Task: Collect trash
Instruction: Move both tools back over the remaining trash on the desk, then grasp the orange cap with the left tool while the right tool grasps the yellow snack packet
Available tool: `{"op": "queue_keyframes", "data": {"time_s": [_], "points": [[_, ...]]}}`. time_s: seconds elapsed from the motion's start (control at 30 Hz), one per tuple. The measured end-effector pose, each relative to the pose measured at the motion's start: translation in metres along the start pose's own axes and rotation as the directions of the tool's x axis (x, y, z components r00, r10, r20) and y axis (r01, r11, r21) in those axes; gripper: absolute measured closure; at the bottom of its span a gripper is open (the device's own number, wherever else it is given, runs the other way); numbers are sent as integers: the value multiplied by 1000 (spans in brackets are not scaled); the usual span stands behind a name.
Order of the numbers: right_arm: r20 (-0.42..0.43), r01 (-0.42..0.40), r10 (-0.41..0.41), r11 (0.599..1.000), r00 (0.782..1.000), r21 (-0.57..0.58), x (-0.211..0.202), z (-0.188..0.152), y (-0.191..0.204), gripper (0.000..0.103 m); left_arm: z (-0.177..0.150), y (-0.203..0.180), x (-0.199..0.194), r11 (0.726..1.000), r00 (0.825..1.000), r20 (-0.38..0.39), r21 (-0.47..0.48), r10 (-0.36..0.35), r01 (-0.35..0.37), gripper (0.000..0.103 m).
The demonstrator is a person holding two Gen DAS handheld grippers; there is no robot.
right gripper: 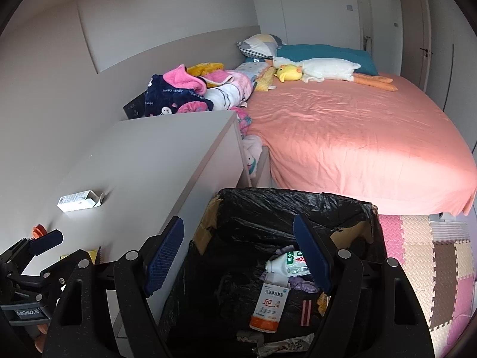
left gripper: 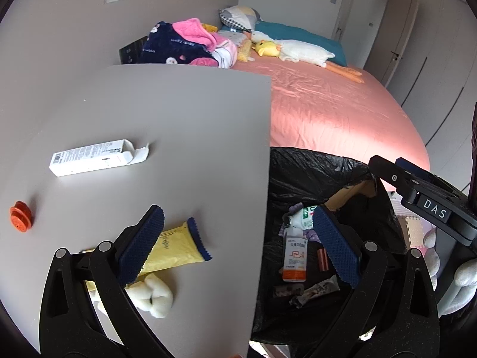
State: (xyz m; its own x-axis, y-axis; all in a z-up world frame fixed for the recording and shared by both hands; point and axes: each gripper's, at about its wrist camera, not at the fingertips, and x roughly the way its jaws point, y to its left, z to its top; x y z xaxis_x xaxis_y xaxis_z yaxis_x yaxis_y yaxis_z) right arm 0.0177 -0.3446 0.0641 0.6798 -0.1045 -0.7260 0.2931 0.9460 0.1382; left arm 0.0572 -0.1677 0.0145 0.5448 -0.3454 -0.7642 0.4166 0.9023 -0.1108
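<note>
Both hand-held grippers, left [left gripper: 238, 238] and right [right gripper: 238, 253], gape empty beside the bin [right gripper: 298, 205]; next, probably, the pouch [left gripper: 176, 250].

The right gripper [right gripper: 238, 253] is held open above the bin [right gripper: 298, 205] at lower centre; trash is seen inside.
</note>
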Motion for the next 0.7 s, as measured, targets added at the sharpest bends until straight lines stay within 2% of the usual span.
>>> {"op": "queue_keyframes", "data": {"time_s": [0.4,0.7], "points": [[-45,-88,84,990,995,-109,17,-11,60,26,-17,58,-16,993,995,-9,-72,98,-99,7],[-78,-187,174,960,982,-211,25,-21,107,26,-26,102,-25,976,987,-21,-143,162,-164,7]]}}
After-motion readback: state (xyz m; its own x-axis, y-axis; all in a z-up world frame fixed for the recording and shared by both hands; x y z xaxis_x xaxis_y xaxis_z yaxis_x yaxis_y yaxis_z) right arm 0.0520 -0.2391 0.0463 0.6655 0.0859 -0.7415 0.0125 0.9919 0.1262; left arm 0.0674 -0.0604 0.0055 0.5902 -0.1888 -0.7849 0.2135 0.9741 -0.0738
